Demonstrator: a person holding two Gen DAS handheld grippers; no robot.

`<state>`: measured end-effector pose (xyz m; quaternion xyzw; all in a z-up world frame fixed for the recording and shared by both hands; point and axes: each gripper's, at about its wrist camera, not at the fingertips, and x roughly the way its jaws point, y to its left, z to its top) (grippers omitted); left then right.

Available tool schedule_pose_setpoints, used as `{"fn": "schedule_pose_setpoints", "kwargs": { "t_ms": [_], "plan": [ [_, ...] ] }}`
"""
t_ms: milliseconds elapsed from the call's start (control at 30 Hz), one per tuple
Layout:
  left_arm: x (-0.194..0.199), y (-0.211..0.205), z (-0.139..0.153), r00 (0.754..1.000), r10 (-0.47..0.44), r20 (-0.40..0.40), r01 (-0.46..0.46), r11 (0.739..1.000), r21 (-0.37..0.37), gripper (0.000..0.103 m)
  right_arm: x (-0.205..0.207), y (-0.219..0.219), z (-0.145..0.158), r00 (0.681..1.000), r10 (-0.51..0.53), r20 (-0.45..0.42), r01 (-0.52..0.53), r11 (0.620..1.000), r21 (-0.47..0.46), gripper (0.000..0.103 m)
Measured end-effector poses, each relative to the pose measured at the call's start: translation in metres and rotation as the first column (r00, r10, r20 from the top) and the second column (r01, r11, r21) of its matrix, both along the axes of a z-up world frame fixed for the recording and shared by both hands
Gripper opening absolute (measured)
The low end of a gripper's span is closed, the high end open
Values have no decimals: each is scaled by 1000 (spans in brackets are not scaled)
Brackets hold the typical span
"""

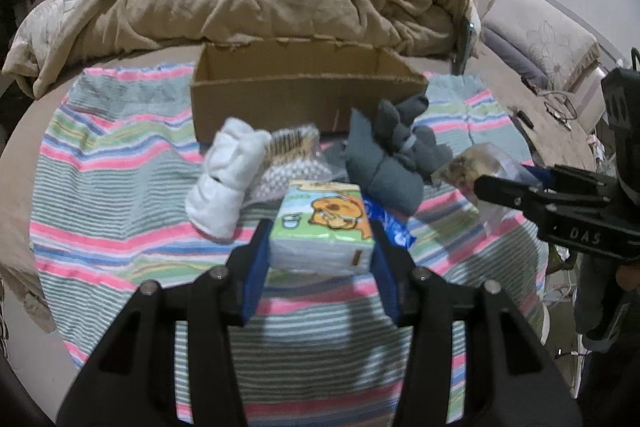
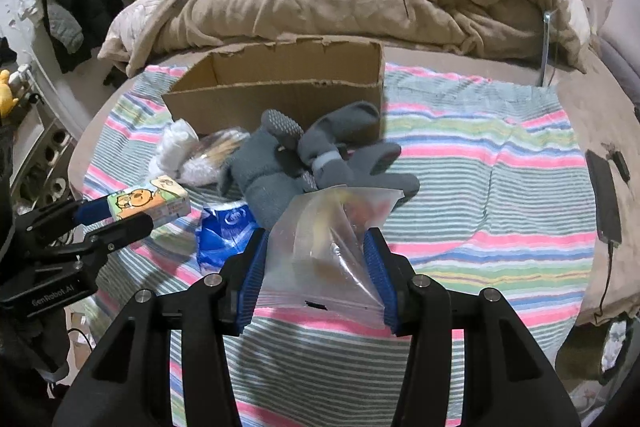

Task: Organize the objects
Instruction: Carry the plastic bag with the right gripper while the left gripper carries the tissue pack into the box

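your left gripper (image 1: pixel 320 247) is clenching the cartoon-printed tissue pack (image 1: pixel 323 227) just above the striped towel (image 1: pixel 120 187), and only the left wrist view is showing the white rolled socks (image 1: pixel 224 179) whole, since in the right wrist view they are sitting half hidden behind the crinkly bubble-wrapped packet (image 2: pixel 216 155). moving right, the soft grey socks (image 2: pixel 304 163) are piling in front of the open cardboard box (image 2: pixel 280 95) and blocking its near wall, with a shiny blue wrapper (image 2: pixel 224 231) lying just beside them. your right gripper (image 2: pixel 318 267) is grasping the clear zip bag (image 2: pixel 328 239) above the towel, and only this view is showing the dark phone (image 2: pixel 606 199) on the bed's far right.
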<state>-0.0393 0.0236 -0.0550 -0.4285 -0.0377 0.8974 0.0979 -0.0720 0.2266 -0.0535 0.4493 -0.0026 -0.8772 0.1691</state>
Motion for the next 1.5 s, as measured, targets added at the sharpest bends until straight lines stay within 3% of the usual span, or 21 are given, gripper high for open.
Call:
{"fn": "schedule_pose_setpoints", "kwargs": {
  "t_ms": [533, 600, 667, 900, 1000, 1067, 1167, 1433, 1500],
  "plan": [
    [-36, -4, 39, 995, 25, -98, -25, 1000, 10, 48, -35, 0, 32, 994, 41, -105, -43, 999, -14, 51],
    [-44, -5, 42, 994, 29, -107, -28, 1000, 11, 48, -43, -3, 36, 992, 51, -120, -53, 999, -13, 49],
    [-51, -7, 44, 993, 32, -115, -30, 999, 15, 48, -50, -6, 40, 989, 58, -132, -61, 998, -15, 38],
    [-77, -10, 45, 991, 39, -130, -36, 999, 26, 48, -76, -12, 41, 989, 68, -129, -69, 998, -9, 29],
    [-80, -11, 49, 988, 44, -147, -40, 999, 33, 48, -73, -5, 31, 993, 63, -98, -62, 998, 13, 30],
    [-80, -12, 47, 989, 46, -142, -41, 998, 37, 48, -70, 4, 18, 997, 39, -61, -38, 999, 21, 47],
    [-76, -12, 45, 990, 45, -133, -40, 998, 41, 48, -66, 12, -1, 1000, 28, 6, -28, 999, 27, 60],
    [-58, -14, 44, 991, 56, -122, -51, 998, 43, 48, -48, -2, -42, 994, 56, 90, -68, 989, 134, 62],
    [-54, -14, 45, 991, 57, -123, -53, 998, 42, 48, -44, -3, -46, 994, 60, 86, -72, 986, 150, 51]
  ]
}}
